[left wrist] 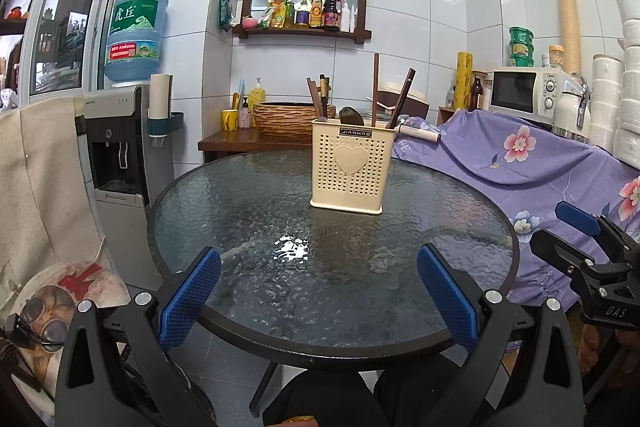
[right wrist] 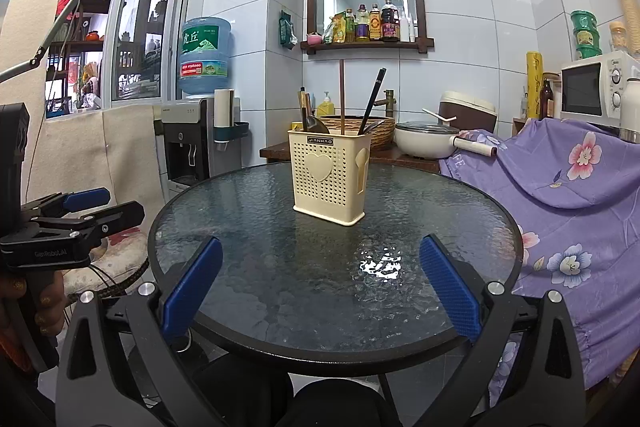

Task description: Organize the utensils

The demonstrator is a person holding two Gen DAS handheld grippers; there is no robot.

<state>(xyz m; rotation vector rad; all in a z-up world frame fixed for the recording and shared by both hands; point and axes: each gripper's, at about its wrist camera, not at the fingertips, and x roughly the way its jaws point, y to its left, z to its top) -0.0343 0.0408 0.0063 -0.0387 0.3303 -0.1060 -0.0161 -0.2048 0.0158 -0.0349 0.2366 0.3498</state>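
A cream perforated utensil holder (left wrist: 349, 167) (right wrist: 330, 174) with a heart on its front stands on the round glass table (left wrist: 256, 211) (right wrist: 248, 227). Dark chopsticks (left wrist: 400, 99) (right wrist: 372, 99), a brown stick (left wrist: 375, 89) and a dark spoon (left wrist: 351, 115) poke out of its top. My left gripper (left wrist: 319, 291) hangs open over the table's near edge, nothing between its blue pads. My right gripper (right wrist: 320, 291) is likewise open and empty, well short of the holder. Each gripper shows at the side of the other's view: the right gripper (left wrist: 584, 239), the left gripper (right wrist: 88, 211).
A purple floral cloth (left wrist: 520, 163) (right wrist: 568, 179) drapes furniture on the right, close to the table rim. A water dispenser (left wrist: 120, 147) and a cloth-covered chair (left wrist: 40, 179) stand on the left. Behind the table sit a woven basket (left wrist: 284, 117), a white pot (right wrist: 428, 141) and a microwave (left wrist: 524, 93).
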